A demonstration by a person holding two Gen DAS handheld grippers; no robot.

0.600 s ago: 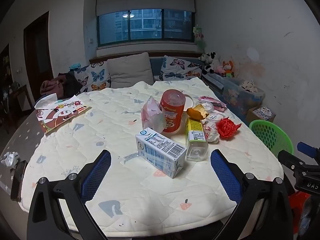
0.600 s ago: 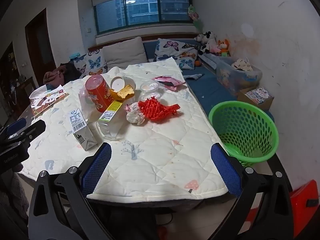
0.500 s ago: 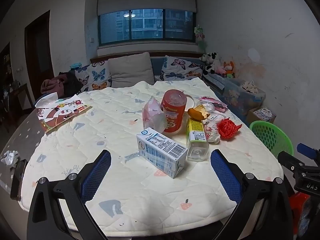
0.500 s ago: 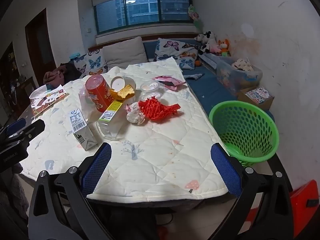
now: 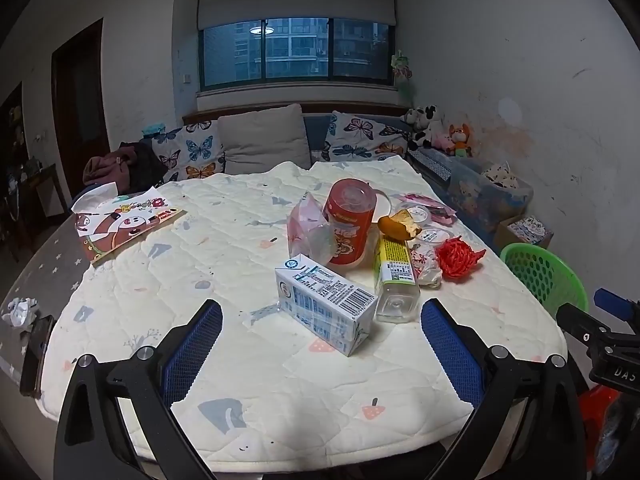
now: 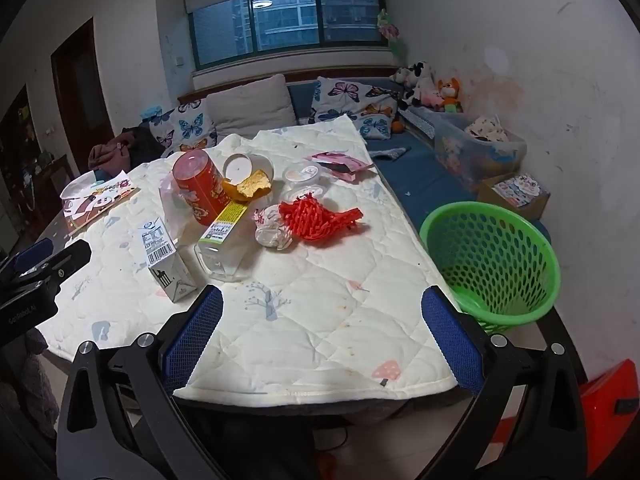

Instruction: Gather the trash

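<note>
Trash lies in a cluster on the quilted table [image 5: 280, 392]: a white-and-blue milk carton [image 5: 325, 304] on its side, a clear bottle [image 5: 396, 280] with a yellow label, a red can [image 5: 349, 227], a crumpled plastic bag [image 5: 309, 232], red netting [image 5: 457, 257] and a wadded wrapper [image 5: 427, 265]. My left gripper [image 5: 320, 340] is open, hovering short of the carton. My right gripper [image 6: 320, 328] is open over bare quilt, near the table's front edge. From the right wrist I see the carton [image 6: 164, 258], bottle [image 6: 222, 240], red netting [image 6: 316, 218] and the green basket [image 6: 490, 260] beside the table.
A picture book [image 5: 124, 226] lies at the table's far left. Plastic lids and a pink wrapper [image 6: 340, 162] sit behind the cluster. A cushioned bench with butterfly pillows [image 5: 360, 136] and a storage bin [image 6: 480, 148] line the back and right wall. A red stool [image 6: 608, 408] stands at lower right.
</note>
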